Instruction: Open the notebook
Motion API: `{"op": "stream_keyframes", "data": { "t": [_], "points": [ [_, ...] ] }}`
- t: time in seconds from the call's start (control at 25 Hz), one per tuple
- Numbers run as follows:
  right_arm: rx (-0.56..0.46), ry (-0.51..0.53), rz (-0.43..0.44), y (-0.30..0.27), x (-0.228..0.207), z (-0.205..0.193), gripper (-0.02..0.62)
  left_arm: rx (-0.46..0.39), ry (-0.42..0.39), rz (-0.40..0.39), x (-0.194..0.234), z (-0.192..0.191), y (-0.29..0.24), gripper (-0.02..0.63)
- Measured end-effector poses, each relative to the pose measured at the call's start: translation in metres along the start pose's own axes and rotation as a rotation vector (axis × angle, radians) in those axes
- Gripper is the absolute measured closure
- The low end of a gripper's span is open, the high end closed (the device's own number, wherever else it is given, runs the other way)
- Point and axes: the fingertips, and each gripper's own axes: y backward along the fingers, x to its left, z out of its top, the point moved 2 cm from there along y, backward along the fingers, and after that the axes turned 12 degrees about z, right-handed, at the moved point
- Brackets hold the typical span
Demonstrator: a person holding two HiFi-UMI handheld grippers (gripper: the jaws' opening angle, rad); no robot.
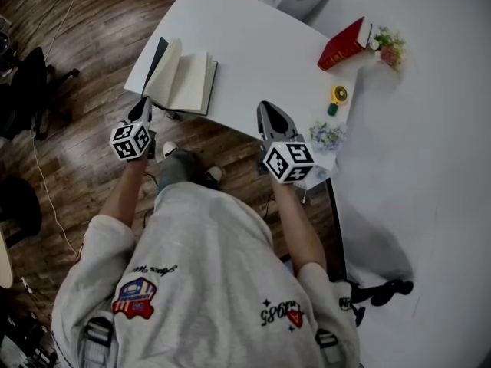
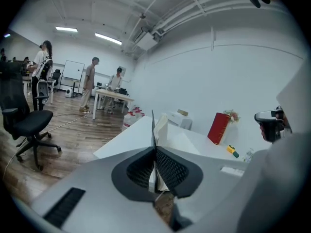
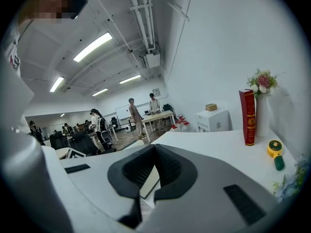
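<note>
Mid-opening: notebook (image 1: 188,79) at the surface's (image 1: 253,44) left edge, cover (image 1: 156,64) raised, left gripper (image 1: 143,112) fingers clamped on it. Fingers of right gripper (image 1: 270,113) together, empty (idle nearby). Next, probably: swing cover down flat, then release.

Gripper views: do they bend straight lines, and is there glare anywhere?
Left gripper view: ceiling pipes curve, corners dark. Right gripper view: the same bending, ceiling lamp glares. Head view: table bright, notebook clear.
</note>
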Motion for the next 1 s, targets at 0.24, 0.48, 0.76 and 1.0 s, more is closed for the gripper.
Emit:
{"op": "stream_keyframes", "data": {
  "t": [0.24,0.48,0.76,1.0],
  "points": [
    [0.009,0.001,0.01,-0.012,0.002,0.0,0.606,0.029,0.056,0.046,0.026,-0.004,-0.007,0.591],
    [0.014,-0.001,0.007,-0.023,0.001,0.002,0.606,0.073,0.101,0.097,0.051,-0.014,-0.016,0.591],
    [0.019,-0.008,-0.003,-0.036,-0.007,0.004,0.605,0.143,0.087,0.156,0.07,-0.03,-0.029,0.583],
    [0.022,-0.011,-0.005,-0.052,-0.009,0.006,0.606,0.195,0.069,0.19,0.083,-0.043,-0.041,0.578]
  ]
}}
